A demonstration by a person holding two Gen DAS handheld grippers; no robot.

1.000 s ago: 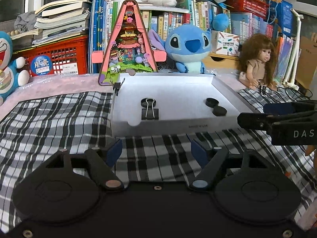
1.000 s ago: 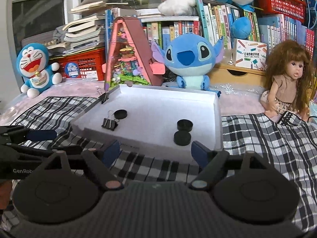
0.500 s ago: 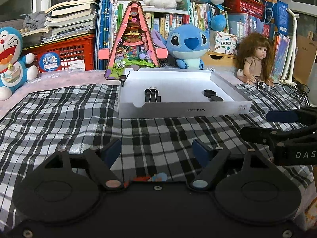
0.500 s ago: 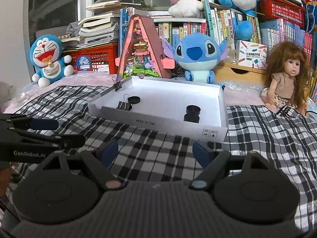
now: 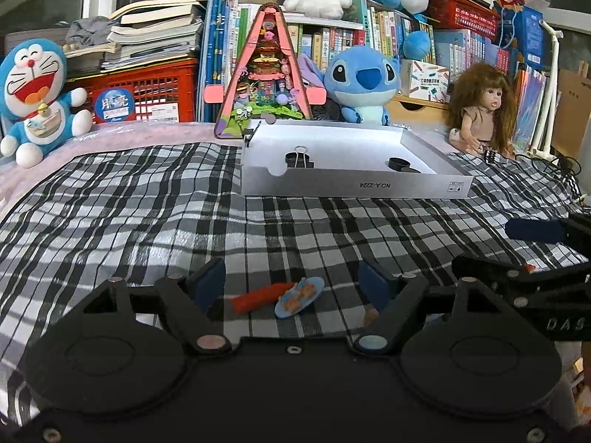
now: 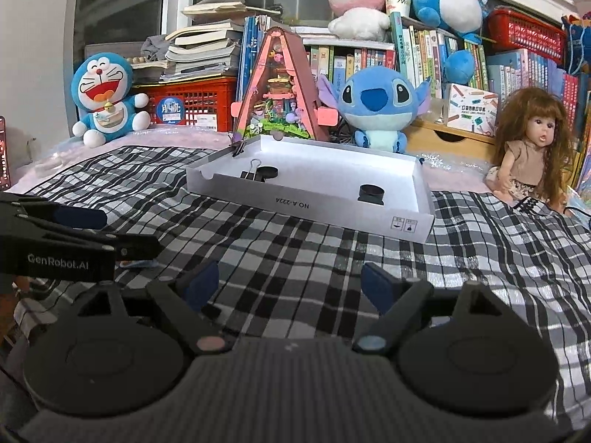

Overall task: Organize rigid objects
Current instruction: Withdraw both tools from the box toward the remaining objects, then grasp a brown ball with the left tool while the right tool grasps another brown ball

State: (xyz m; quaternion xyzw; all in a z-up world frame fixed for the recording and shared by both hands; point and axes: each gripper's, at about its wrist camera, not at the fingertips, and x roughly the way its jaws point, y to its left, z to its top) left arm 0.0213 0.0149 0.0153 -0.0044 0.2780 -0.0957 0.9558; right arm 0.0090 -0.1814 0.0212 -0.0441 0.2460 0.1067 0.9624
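A white shallow box (image 5: 354, 185) (image 6: 306, 205) sits on the plaid cloth ahead. It holds a black binder clip (image 5: 300, 159) (image 6: 252, 173) and black round caps (image 5: 400, 164) (image 6: 371, 193). Another clip (image 6: 238, 147) is clamped on its far left corner. My left gripper (image 5: 293, 282) is open over a small red carrot toy (image 5: 258, 295) and a blue toy plate (image 5: 299, 297) on the cloth. My right gripper (image 6: 286, 282) is open and empty above bare cloth, and it shows at the right of the left wrist view (image 5: 532, 254).
Behind the box stand a pink triangular toy house (image 5: 264, 74), a Stitch plush (image 5: 364, 81), a Doraemon plush (image 5: 33, 92), a doll (image 5: 480, 110), a red crate (image 5: 147, 88) and bookshelves. A small orange piece (image 5: 369, 315) lies by my left gripper's right finger.
Both grippers have pulled back from the box toward the near edge of the cloth. The carrot toy and blue plate have come into view between my left fingers.
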